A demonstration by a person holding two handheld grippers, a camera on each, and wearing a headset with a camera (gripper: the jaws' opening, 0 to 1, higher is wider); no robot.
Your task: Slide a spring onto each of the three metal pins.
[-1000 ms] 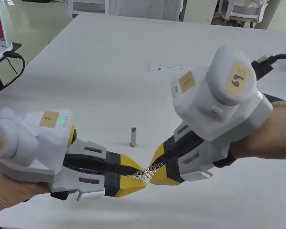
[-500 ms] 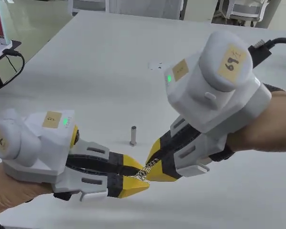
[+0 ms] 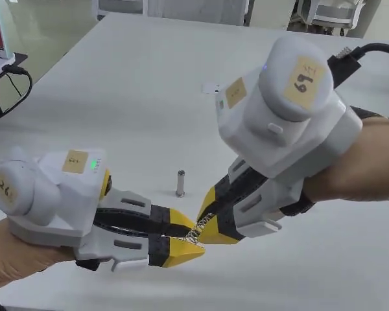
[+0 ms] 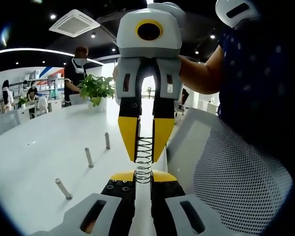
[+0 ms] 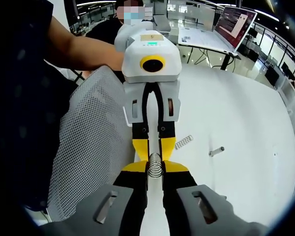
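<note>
**Transfer of 1 spring between my 2 grippers, above the white table.**

**Left:** my left gripper has its jaws drawn narrow and pinches one end of the spring. In the left gripper view the coil rises straight out of my yellow tips toward the other tool.

**Centre:** the spring is clear of the table and spans the gap between both sets of tips. As far as I can tell, it has no pin inside it. Beyond the spring in the head view stands 1 metal pin, upright and bare, near the spring but apart from it. The left gripper view shows 3 pins to the left of the spring and well apart from it: the nearest pin, the middle pin and the far pin. None of them wears a coil.

**Right:** my right gripper meets the spring from the opposite side, its jaws likewise narrow and closed on the other end. In the right gripper view a second spring lies loose on the table, just right of the held spring.

**Step in hand, by my reading:** I am squaring the first spring up between both tools before threading, and 0 of 3 pins are served. The next move calls for 1 gripper to let go. The other must leave the coil's open end free, line its axis up with a pin, and lower it over the tip.
</note>
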